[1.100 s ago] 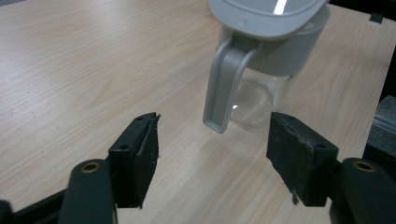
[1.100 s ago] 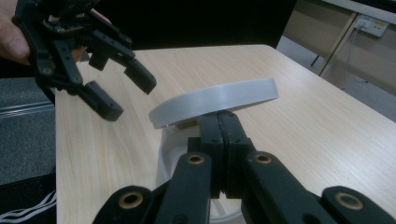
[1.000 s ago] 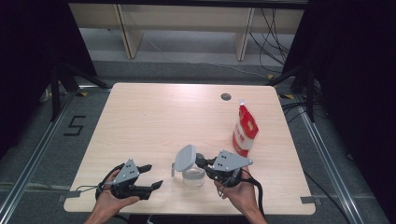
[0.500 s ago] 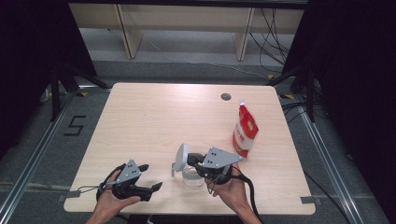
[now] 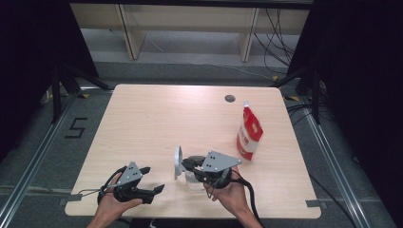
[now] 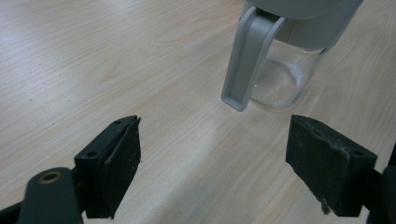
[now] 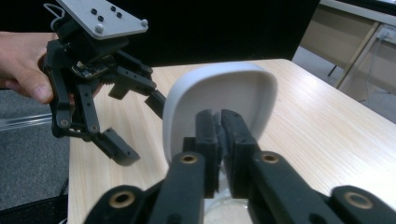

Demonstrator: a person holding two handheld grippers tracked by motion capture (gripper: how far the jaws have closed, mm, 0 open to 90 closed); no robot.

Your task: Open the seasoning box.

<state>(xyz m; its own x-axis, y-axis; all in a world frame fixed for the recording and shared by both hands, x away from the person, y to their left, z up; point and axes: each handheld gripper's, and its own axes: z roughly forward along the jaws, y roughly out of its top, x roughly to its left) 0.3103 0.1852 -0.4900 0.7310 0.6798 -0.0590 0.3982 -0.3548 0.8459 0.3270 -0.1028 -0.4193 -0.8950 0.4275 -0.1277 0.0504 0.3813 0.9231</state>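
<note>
A clear glass jug (image 6: 280, 79) with a grey handle (image 6: 245, 56) stands near the table's front edge. Its grey hinged lid (image 5: 178, 161) (image 7: 219, 88) is swung up on edge. My right gripper (image 5: 186, 164) (image 7: 219, 135) reaches in from the right with its jaws nearly together, pinching the lid's inner side. Those jaws have just been opening a little, with the lid still between them. To the jug's left, my left gripper (image 5: 153, 179) (image 6: 215, 163) (image 7: 140, 128) rests low over the table. It is open wide and empty, pointing at the handle.
A red and white pouch (image 5: 249, 133) stands upright to the right of the jug. A small round hole (image 5: 230, 98) sits in the wooden table (image 5: 142, 123) near its far edge. Black curtains and shelving lie beyond the table.
The lid has swung from a slant to upright as the right gripper shifted left with it. The left hand has stayed put, its jaws slightly wider.
</note>
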